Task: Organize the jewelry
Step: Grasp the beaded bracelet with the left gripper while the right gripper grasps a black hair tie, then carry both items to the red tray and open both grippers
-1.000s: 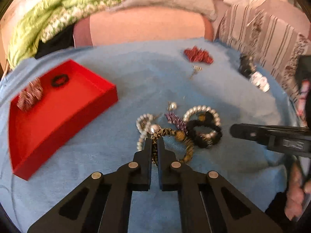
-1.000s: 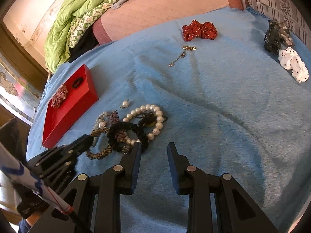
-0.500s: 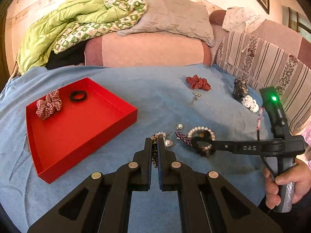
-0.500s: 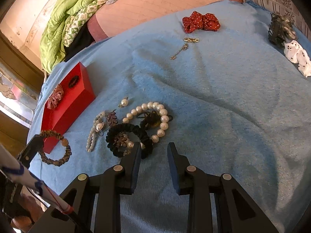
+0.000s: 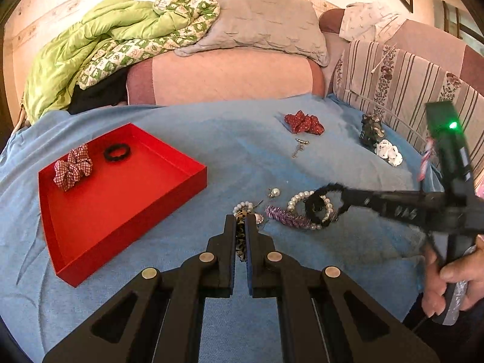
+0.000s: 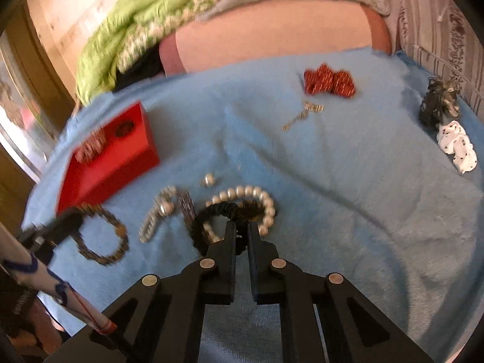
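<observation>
My left gripper (image 5: 240, 222) is shut on a leopard-print beaded bracelet (image 5: 240, 236) and holds it above the blue cloth; it hangs as a ring in the right wrist view (image 6: 103, 239). My right gripper (image 6: 240, 228) is shut on a black scrunchie (image 6: 211, 216) that lies over a pearl bracelet (image 6: 257, 195); it also shows in the left wrist view (image 5: 316, 205). A red tray (image 5: 127, 211) at the left holds a plaid scrunchie (image 5: 72, 166) and a black ring (image 5: 117, 152).
A small pearl strand (image 6: 157, 214), a purple piece (image 5: 284, 216) and a pearl earring (image 5: 273, 193) lie by the pile. Farther back lie a red bow (image 5: 304, 122), a gold chain (image 5: 299, 146), a dark clip (image 5: 370, 128) and a white bow (image 5: 388, 154). Pillows and blankets stand behind.
My left gripper lifted the leopard bracelet off the pile and drew back. My right gripper moved forward and closed on the black scrunchie.
</observation>
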A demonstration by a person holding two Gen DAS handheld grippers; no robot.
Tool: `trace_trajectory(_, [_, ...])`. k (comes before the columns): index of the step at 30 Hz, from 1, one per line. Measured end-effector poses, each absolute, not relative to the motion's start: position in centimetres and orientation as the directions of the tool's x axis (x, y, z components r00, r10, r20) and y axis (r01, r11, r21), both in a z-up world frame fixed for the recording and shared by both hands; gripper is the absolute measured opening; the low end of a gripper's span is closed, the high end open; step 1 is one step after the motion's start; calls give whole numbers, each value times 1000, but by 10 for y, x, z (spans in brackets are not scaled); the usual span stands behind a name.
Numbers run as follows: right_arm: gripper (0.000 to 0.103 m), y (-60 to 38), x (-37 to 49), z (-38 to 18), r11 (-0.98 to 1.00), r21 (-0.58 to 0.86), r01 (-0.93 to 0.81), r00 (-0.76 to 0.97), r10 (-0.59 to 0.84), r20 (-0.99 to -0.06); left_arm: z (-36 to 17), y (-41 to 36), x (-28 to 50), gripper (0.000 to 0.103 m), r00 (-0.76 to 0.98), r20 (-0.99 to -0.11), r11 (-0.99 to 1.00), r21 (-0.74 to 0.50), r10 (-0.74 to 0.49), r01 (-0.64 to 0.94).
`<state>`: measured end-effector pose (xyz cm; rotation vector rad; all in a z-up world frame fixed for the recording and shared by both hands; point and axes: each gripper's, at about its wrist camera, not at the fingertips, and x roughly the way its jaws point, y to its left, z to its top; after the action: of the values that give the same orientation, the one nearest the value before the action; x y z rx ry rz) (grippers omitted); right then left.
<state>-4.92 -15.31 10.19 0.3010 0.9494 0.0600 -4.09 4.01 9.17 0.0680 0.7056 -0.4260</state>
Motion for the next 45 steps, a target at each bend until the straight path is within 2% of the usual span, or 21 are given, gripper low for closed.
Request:
trace_trajectory(9, [8, -163, -54, 115, 934, 349, 79, 640, 222, -736, 94, 38, -41, 5, 687, -630, 909, -78, -363, 409])
trace_trajectory(15, [8, -163, -65, 139, 922, 387, 25, 731, 247, -636, 95, 39, -41, 5, 692, -628, 913, -74, -356, 402])
trace_trajectory(18, [8, -159, -62, 138, 920, 392, 7, 714, 270, -646, 95, 39, -41, 5, 691, -629, 912, -74, -356, 403])
trace_trajectory(22, [8, -170, -64, 139, 871, 490, -17, 720, 351, -598, 95, 40, -41, 5, 690, -632, 912, -69, -353, 404])
trace_trajectory(24, [8, -172, -61, 133, 873, 487, 3, 701, 346, -624, 95, 40, -40, 5, 692, -631, 913, -69, -352, 402])
trace_trajectory(26, [8, -170, -55, 120, 905, 420, 67, 656, 277, -702, 95, 41, -39, 5, 691, -632, 915, -74, -351, 397])
trace_trajectory(27, [8, -174, -56, 120, 877, 476, 62, 658, 323, -680, 96, 41, -39, 5, 691, -632, 915, -75, -351, 396])
trace_trajectory(28, [8, -182, -59, 124, 814, 581, 17, 681, 416, -603, 96, 41, -39, 5, 691, -631, 915, -77, -353, 397])
trace_trajectory(29, [7, -183, -62, 131, 812, 583, -6, 700, 420, -578, 96, 41, -39, 5, 692, -629, 915, -76, -353, 397])
trace_trajectory(32, [7, -166, -62, 135, 929, 369, 36, 701, 240, -672, 95, 40, -37, 5, 691, -634, 915, -69, -349, 399])
trace_trajectory(34, [7, -167, -63, 135, 851, 522, -52, 688, 410, -599, 95, 41, -36, 5, 690, -633, 915, -76, -351, 396])
trace_trajectory(35, [7, -164, -65, 139, 848, 524, -81, 694, 425, -581, 96, 41, -36, 5, 691, -631, 915, -79, -354, 396])
trace_trajectory(37, [7, -154, -65, 142, 900, 429, -73, 704, 351, -617, 96, 40, -38, 5, 691, -629, 914, -78, -356, 399])
trace_trajectory(45, [7, -164, -61, 139, 886, 462, -36, 704, 350, -618, 95, 41, -39, 5, 696, -626, 916, -76, -351, 393])
